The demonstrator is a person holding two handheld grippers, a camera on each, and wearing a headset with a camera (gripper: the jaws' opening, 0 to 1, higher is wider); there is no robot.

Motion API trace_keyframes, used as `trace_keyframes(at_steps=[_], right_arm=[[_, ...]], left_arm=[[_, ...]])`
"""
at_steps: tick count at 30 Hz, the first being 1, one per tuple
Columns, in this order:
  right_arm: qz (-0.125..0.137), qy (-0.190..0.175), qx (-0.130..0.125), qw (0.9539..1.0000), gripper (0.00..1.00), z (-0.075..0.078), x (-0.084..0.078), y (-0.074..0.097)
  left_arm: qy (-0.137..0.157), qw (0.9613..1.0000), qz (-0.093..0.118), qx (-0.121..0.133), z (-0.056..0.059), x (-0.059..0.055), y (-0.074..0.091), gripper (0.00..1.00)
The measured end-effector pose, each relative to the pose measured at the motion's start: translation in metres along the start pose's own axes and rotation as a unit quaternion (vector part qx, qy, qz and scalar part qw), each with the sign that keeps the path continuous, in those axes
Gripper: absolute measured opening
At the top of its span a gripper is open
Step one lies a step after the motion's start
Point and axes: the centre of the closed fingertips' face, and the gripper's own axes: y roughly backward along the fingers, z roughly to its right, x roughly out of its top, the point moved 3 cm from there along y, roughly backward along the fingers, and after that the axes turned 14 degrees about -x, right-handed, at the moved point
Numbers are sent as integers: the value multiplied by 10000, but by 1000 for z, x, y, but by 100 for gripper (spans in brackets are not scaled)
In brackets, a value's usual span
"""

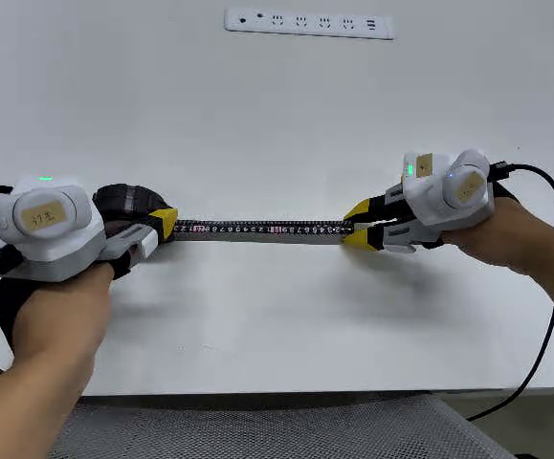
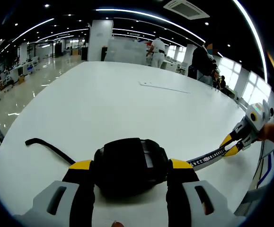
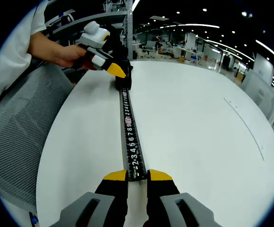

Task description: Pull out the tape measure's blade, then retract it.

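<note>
My left gripper (image 1: 157,229) is shut on the black tape measure case (image 1: 128,203) at the table's left; in the left gripper view the case (image 2: 129,165) sits squeezed between the yellow-tipped fingers (image 2: 80,166). The blade (image 1: 257,229) runs out flat to the right, numbers up, just above the white table. My right gripper (image 1: 356,228) is shut on the blade's end (image 3: 136,174). In the right gripper view the blade (image 3: 128,132) stretches away to the case (image 3: 123,78) and the left gripper (image 3: 109,66).
A white power strip (image 1: 308,22) lies at the far edge of the white table (image 1: 277,115). A black cable (image 1: 544,287) trails from the right gripper over the front edge. A grey mesh chair (image 1: 277,426) sits below the near edge.
</note>
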Motion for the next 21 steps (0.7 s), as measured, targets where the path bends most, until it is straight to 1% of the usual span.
trace_keyframes(at_steps=[11, 18, 21], right_arm=[[105, -100, 49, 9999, 11, -5, 11, -12], [96, -109, 48, 9999, 11, -6, 13, -14], [137, -148, 40, 9998, 11, -4, 16, -14]], left_arm=[[66, 10000, 14, -29, 0, 0, 0, 56], [134, 9999, 29, -45, 0, 0, 0, 56], [154, 9999, 33, -46, 0, 0, 1, 56]])
